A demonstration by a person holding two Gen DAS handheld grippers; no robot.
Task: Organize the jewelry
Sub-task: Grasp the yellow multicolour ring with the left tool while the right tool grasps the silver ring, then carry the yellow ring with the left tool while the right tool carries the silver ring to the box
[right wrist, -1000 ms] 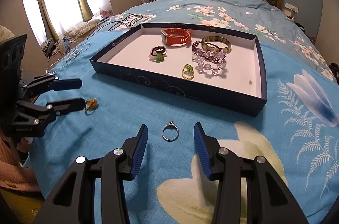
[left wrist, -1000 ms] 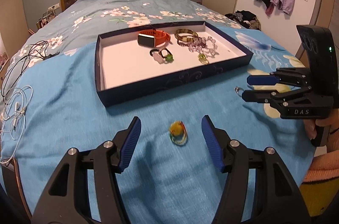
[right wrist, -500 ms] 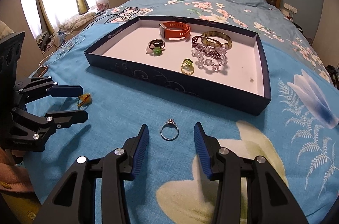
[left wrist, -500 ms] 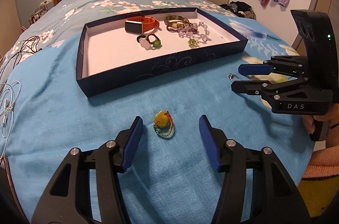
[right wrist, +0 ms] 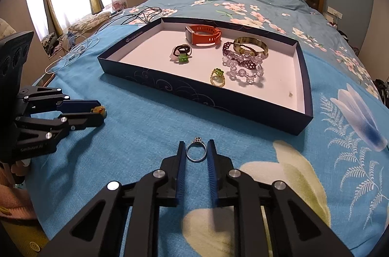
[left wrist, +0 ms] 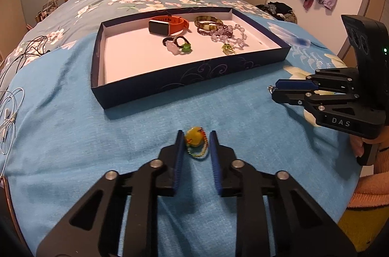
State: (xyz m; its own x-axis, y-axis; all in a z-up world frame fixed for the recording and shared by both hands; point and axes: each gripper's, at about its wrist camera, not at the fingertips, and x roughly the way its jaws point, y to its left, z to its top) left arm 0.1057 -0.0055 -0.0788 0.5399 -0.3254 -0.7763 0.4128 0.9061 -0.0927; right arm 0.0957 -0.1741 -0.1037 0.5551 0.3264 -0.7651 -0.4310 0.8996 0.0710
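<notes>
On the bed, the left gripper has just been closing its jaws, now pinching the yellow charm. The right gripper likewise has just been closing, jaws pinching the silver ring before the tray.

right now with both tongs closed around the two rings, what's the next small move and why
Probably lift both straight up. The left tongs have just been closing on the yellow bead ring, the right tongs on the silver ring; both rings lie on the blanket, short of the tray.
</notes>
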